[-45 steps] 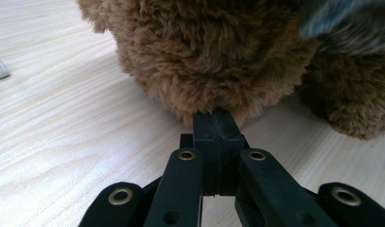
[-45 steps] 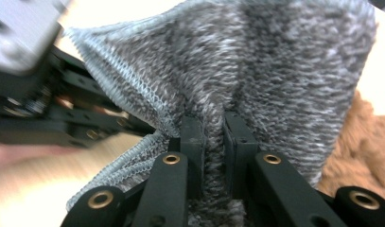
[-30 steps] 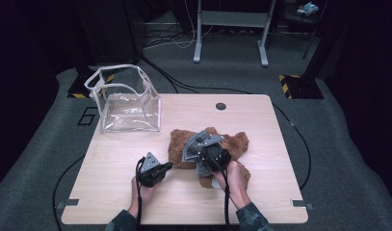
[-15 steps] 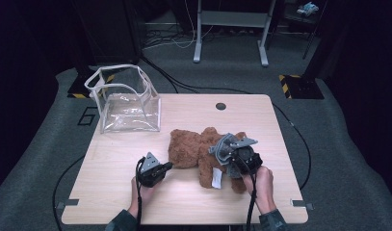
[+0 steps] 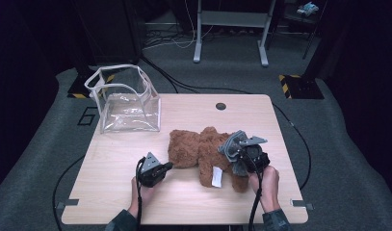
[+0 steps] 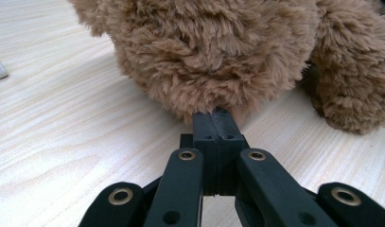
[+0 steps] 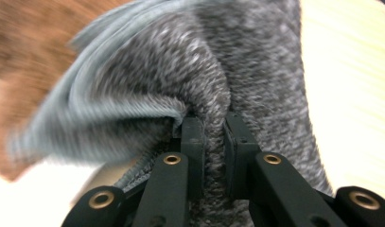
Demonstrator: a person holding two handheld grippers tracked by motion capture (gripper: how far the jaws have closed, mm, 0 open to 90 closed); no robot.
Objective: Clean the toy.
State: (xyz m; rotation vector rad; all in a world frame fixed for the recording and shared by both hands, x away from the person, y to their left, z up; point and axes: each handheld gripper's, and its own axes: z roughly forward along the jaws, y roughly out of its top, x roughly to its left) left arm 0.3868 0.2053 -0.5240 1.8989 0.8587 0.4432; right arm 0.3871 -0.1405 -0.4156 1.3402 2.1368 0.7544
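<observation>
Currently:
Bear: brown plush teddy bear [image 5: 203, 151] lying flat on the pale wooden table [image 5: 111, 192], long axis crosswise, between both grippers.
Left gripper [image 6: 217, 120]: jaws fully closed, empty, tips touching bear's fur.
Right gripper [image 7: 210, 124]: jaws clamped on grey knitted cloth [image 7: 237, 61], over bear's near side.

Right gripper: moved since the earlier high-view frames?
Yes. The right gripper, shut on grey knit fabric, went rightward along the teddy bear, away from the clear bag, toward the table's right edge.
</observation>
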